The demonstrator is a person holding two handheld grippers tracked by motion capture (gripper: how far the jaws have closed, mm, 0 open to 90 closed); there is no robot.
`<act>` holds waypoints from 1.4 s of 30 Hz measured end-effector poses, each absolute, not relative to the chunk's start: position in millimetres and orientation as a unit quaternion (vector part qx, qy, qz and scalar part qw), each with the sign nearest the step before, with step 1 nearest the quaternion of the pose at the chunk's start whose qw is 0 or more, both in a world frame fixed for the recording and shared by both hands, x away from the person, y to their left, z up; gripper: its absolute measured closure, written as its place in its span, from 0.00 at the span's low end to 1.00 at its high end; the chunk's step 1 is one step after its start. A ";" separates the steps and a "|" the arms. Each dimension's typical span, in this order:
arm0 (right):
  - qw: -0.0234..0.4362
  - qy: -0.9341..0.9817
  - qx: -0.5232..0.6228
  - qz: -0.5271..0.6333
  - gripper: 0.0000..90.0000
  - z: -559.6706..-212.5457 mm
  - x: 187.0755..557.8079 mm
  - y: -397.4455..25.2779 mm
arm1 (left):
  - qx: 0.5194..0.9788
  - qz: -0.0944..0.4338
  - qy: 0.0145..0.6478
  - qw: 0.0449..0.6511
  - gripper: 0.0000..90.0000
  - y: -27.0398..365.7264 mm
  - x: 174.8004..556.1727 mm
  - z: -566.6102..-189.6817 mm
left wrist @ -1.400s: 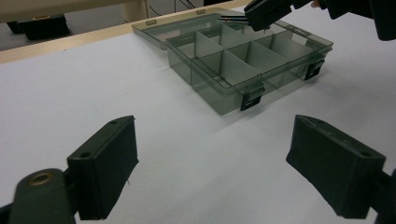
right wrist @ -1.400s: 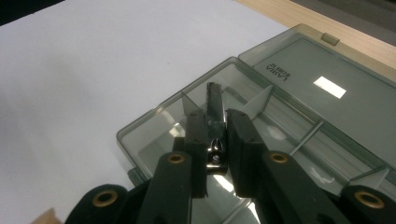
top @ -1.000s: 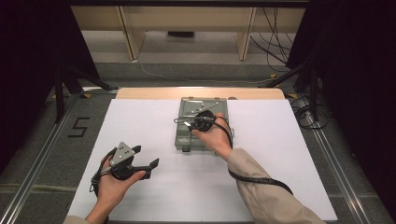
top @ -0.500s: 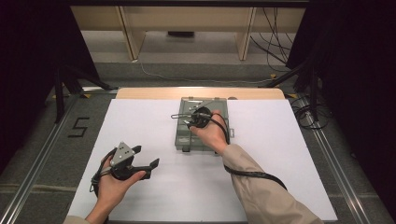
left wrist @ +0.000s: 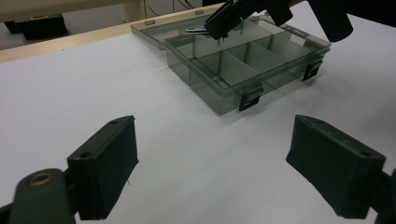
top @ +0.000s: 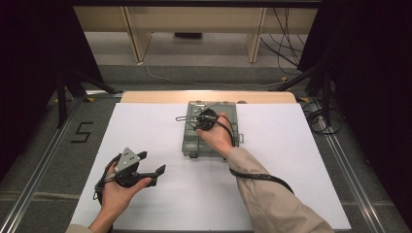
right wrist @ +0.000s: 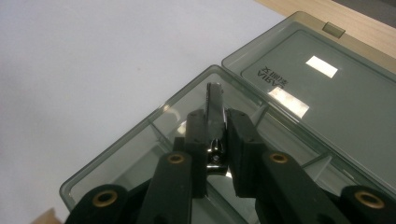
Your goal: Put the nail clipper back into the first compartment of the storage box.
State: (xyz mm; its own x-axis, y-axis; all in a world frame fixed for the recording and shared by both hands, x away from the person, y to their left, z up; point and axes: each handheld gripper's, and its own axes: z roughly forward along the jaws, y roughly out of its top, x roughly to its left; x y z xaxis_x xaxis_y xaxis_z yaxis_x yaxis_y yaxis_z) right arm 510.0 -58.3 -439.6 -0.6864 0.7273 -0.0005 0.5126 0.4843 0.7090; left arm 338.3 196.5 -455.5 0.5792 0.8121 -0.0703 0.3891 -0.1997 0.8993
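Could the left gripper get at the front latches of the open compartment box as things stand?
Probably yes. The left gripper is open and holds nothing, and bare white table lies between it and the latches; the right gripper works farther back over the box.

Left gripper (top: 145, 165): held low in left hand (top: 116, 191) over near-left tabletop (top: 301, 145), jaws spread wide, level, pointing toward compartment box (top: 187, 141). Right gripper (top: 197, 119): right hand (top: 216, 138) extended, sleeved forearm (top: 272, 199) stretched forward over box, jaws closed around small metal clip (right wrist: 215, 112), tips angled down above box's far-left compartment.
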 end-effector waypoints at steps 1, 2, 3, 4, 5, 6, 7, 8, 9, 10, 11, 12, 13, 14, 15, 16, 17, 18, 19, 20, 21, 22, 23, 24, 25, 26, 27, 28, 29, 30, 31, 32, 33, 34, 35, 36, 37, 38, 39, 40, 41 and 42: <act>0.140 0.847 0.378 0.347 0.89 -438.4 508.9 -56.9 | 0.743 0.216 0.405 0.487 0.16 196.4 338.2 -455.6; 0.138 0.849 0.377 0.345 0.89 -438.6 509.1 -56.4 | 0.743 0.216 0.404 0.487 0.16 196.6 338.2 -455.5; 0.144 0.847 0.375 0.347 0.89 -440.3 509.7 -55.3 | 0.742 0.214 0.409 0.487 0.16 196.2 337.6 -455.4; 0.142 0.845 0.380 0.349 0.89 -440.6 509.4 -53.7 | 0.742 0.214 0.409 0.487 0.16 196.3 337.7 -455.4; 0.139 0.849 0.376 0.344 0.89 -439.9 509.9 -53.9 | 0.740 0.214 0.410 0.488 0.16 196.3 337.8 -455.6; 0.144 0.849 0.373 0.344 0.89 -440.7 510.3 -53.3 | 0.740 0.214 0.410 0.488 0.16 196.4 337.8 -455.6; 0.139 0.849 0.379 0.343 0.89 -440.0 510.0 -52.3 | 0.740 0.213 0.410 0.488 0.16 196.4 337.8 -455.7; 0.146 0.851 0.370 0.343 0.89 -440.8 511.4 -52.6 | 0.740 0.213 0.410 0.488 0.16 196.4 337.8 -455.7; 0.142 0.848 0.377 0.344 0.89 -440.9 510.8 -51.1 | 0.740 0.213 0.410 0.488 0.16 196.3 337.7 -455.7; 0.148 0.849 0.373 0.343 0.89 -441.9 511.6 -50.8 | 0.740 0.213 0.410 0.489 0.16 196.2 337.7 -455.6; 0.140 0.850 0.377 0.340 0.89 -440.9 511.4 -50.6 | 0.741 0.213 0.408 0.489 0.16 196.4 338.0 -455.6; 0.142 0.850 0.375 0.341 0.89 -441.6 512.0 -50.4 | 0.741 0.213 0.408 0.489 0.16 196.3 338.0 -455.6; 0.141 0.850 0.377 0.340 0.89 -441.8 512.2 -50.2 | 0.743 0.215 0.404 0.488 0.16 196.8 338.3 -455.5; 0.147 0.850 0.374 0.340 0.89 -443.0 513.3 -50.3 | 0.744 0.215 0.402 0.488 0.16 196.9 338.5 -455.5; 0.152 0.851 0.370 0.341 0.89 -443.9 514.4 -50.7 | 0.744 0.215 0.403 0.489 0.16 196.8 338.5 -455.5; 0.142 0.850 0.377 0.339 0.89 -443.1 513.9 -50.6 | 0.742 0.214 0.404 0.491 0.16 196.3 338.6 -455.7; 0.142 0.850 0.380 0.336 0.89 -443.3 514.0 -50.6 | 0.742 0.213 0.404 0.491 0.16 196.2 338.6 -455.9; 0.147 0.846 0.382 0.342 0.89 -445.1 514.6 -49.9 | 0.742 0.215 0.404 0.489 0.17 196.2 338.5 -455.8; 0.150 0.846 0.380 0.342 0.89 -445.9 515.2 -50.0 | 0.742 0.213 0.406 0.490 0.17 196.0 338.4 -455.9; 0.146 0.847 0.381 0.340 0.89 -445.3 515.5 -50.3 | 0.742 0.213 0.405 0.491 0.17 196.0 338.5 -455.9; 0.143 0.850 0.379 0.338 0.89 -444.7 515.7 -50.5 | 0.742 0.213 0.404 0.491 0.17 196.1 338.6 -455.9; 0.142 0.848 0.382 0.339 0.89 -445.0 515.4 -49.6 | 0.742 0.213 0.405 0.491 0.17 196.1 338.6 -455.9; 0.148 0.846 0.381 0.343 0.89 -445.9 515.9 -48.7 | 0.742 0.213 0.404 0.490 0.17 196.2 338.6 -455.8; 0.143 0.849 0.381 0.338 0.89 -444.7 515.6 -48.7 | 0.742 0.213 0.404 0.491 0.17 196.1 338.7 -455.9; 0.142 0.849 0.380 0.338 0.89 -444.7 515.6 -48.1 | 0.742 0.213 0.404 0.491 0.17 196.1 338.6 -455.9; 0.142 0.850 0.381 0.337 0.89 -444.6 515.6 -47.5 | 0.742 0.213 0.405 0.491 0.17 196.1 338.6 -455.9; 0.143 0.850 0.379 0.337 0.89 -444.9 516.1 -47.0 | 0.742 0.213 0.405 0.491 0.17 196.1 338.6 -455.9; 0.143 0.850 0.380 0.337 0.89 -445.0 516.2 -46.5 | 0.742 0.213 0.404 0.491 0.17 196.2 338.6 -455.8; 0.143 0.849 0.380 0.338 0.89 -445.5 516.1 -45.7 | 0.742 0.213 0.404 0.491 0.17 196.2 338.6 -455.8; 0.143 0.849 0.380 0.337 0.89 -445.6 516.3 -45.5 | 0.742 0.213 0.404 0.490 0.17 196.4 338.6 -455.7; 0.141 0.850 0.381 0.335 0.89 -445.4 516.5 -45.4 | 0.743 0.214 0.402 0.490 0.17 196.6 338.8 -455.7; 0.139 0.849 0.383 0.335 0.89 -445.7 516.3 -44.8 | 0.742 0.213 0.404 0.491 0.17 196.4 338.6 -455.7; 0.147 0.849 0.381 0.336 0.89 -447.0 517.0 -44.6 | 0.743 0.213 0.403 0.490 0.17 196.5 338.7 -455.7; 0.140 0.850 0.384 0.332 0.89 -445.8 516.8 -44.9 | 0.744 0.214 0.401 0.490 0.17 196.7 338.9 -455.7; 0.147 0.847 0.383 0.338 0.89 -447.6 517.4 -44.1 | 0.742 0.213 0.404 0.491 0.17 196.4 338.6 -455.7; 0.143 0.847 0.385 0.338 0.89 -447.1 517.3 -44.2 | 0.744 0.213 0.401 0.490 0.17 196.6 338.9 -455.7; 0.143 0.847 0.385 0.338 0.89 -447.3 517.4 -44.1 | 0.742 0.213 0.404 0.491 0.17 196.3 338.6 -455.7; 0.141 0.848 0.385 0.337 0.89 -447.2 517.5 -44.2 | 0.742 0.213 0.403 0.491 0.17 196.4 338.6 -455.7; 0.145 0.847 0.385 0.337 0.89 -447.6 517.7 -43.9 | 0.743 0.214 0.402 0.490 0.17 196.5 338.9 -455.7; 0.141 0.849 0.384 0.334 0.89 -446.8 517.6 -44.2 | 0.742 0.213 0.404 0.490 0.17 196.3 338.7 -455.8; 0.142 0.849 0.384 0.334 0.89 -447.0 517.7 -43.9 | 0.741 0.212 0.405 0.491 0.17 196.1 338.7 -456.0; 0.142 0.850 0.383 0.334 0.89 -447.0 517.8 -43.8 | 0.742 0.213 0.404 0.491 0.17 196.1 338.7 -455.9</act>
